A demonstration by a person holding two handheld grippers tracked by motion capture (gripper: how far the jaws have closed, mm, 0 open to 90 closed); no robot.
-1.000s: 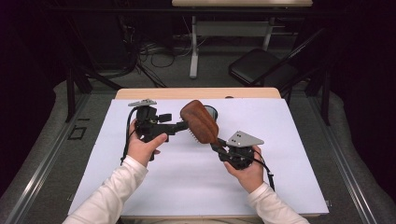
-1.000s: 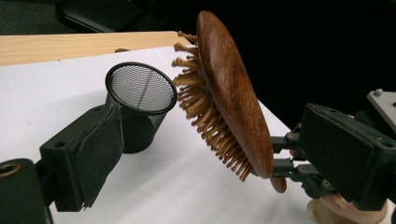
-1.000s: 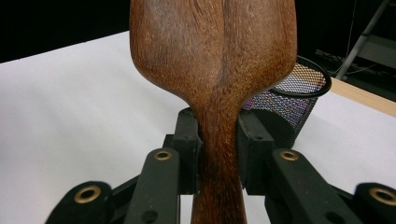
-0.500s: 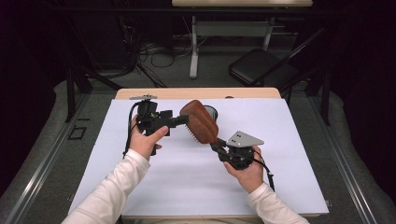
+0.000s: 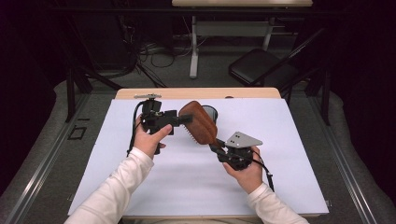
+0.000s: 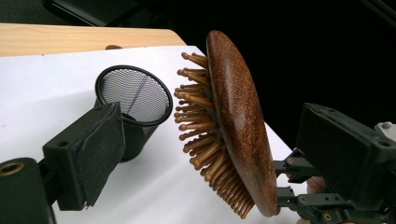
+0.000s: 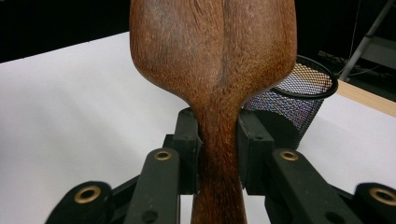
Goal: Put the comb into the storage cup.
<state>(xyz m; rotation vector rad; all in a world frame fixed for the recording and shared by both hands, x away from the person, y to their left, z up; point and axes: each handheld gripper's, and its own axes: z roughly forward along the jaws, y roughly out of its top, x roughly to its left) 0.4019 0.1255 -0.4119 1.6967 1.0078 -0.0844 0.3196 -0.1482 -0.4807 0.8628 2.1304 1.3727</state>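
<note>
Right tool [image 7: 218, 154] clamped on hairbrush [image 5: 200, 122] handle, angled up-left; left tool [image 5: 180, 118] wide beside bristles.

Dark room; a folding chair [image 5: 262, 66] beyond the white-covered table [image 5: 299, 154].

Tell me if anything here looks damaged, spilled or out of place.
Nothing stands out. The wooden hairbrush looks whole, its pegs intact, held by the handle in the right gripper. The mesh cup stands upright on the white table cover, with nothing spilled.
</note>
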